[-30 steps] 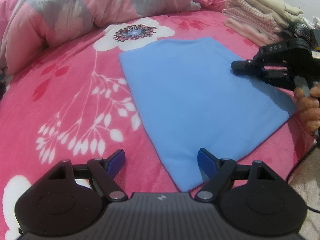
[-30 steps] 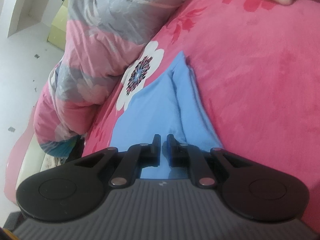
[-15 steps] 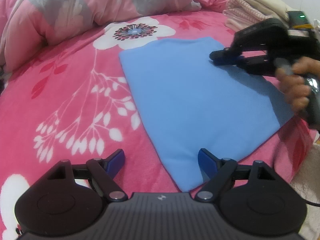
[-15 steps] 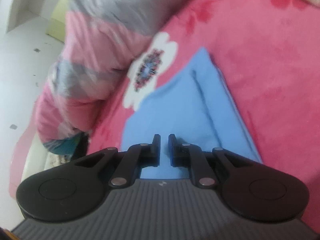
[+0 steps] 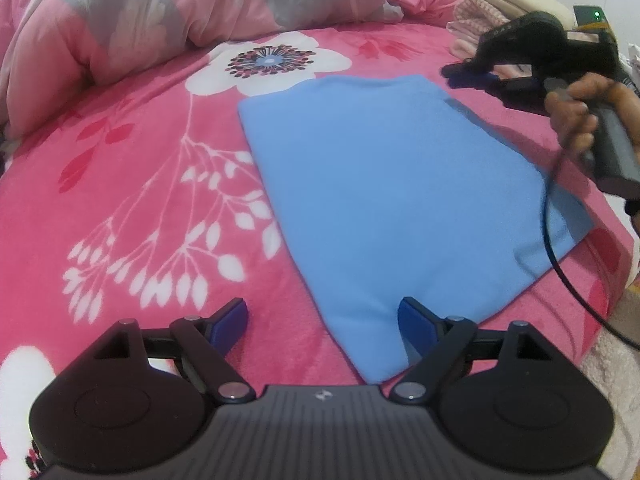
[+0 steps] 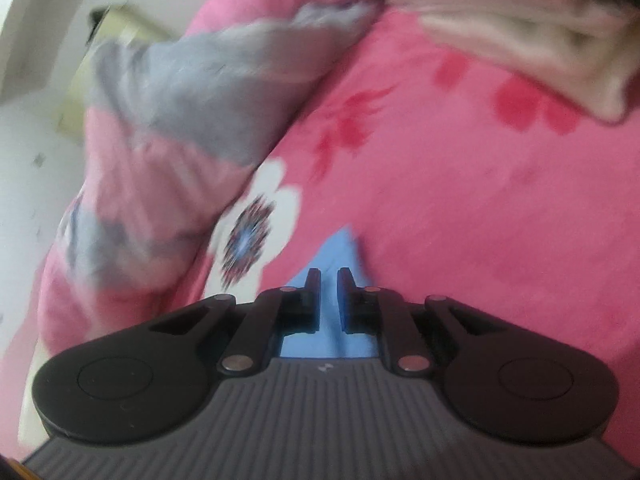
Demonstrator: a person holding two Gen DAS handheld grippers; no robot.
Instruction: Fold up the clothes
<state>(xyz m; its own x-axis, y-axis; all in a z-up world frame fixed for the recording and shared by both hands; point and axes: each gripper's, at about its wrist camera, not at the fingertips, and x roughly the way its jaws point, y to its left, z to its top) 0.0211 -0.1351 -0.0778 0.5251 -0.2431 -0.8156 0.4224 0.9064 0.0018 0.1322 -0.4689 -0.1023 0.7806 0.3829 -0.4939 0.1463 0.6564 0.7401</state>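
A folded light-blue garment [image 5: 392,184] lies flat on the pink floral bedspread [image 5: 140,200]. My left gripper [image 5: 322,308] is open just above the bed, and its blue pads straddle the garment's near corner. My right gripper [image 5: 460,74], held by a hand [image 5: 576,116], hovers past the garment's far right corner. In the blurred right wrist view the right gripper [image 6: 329,276] has its fingers nearly together with nothing between them. Only the far tip of the blue garment [image 6: 340,248] shows under them.
A bunched pink and grey quilt [image 5: 160,12] fills the back left of the bed. A stack of folded clothes [image 5: 492,12] sits at the back right, close to the right gripper. A black cable [image 5: 560,272] trails over the garment's right edge. The bed's edge and a cream rug [image 5: 616,360] lie to the right.
The right gripper has moved from over the garment's right side to beyond its far right corner, and its view now takes in the folded stack. The left gripper and the garment have stayed put.
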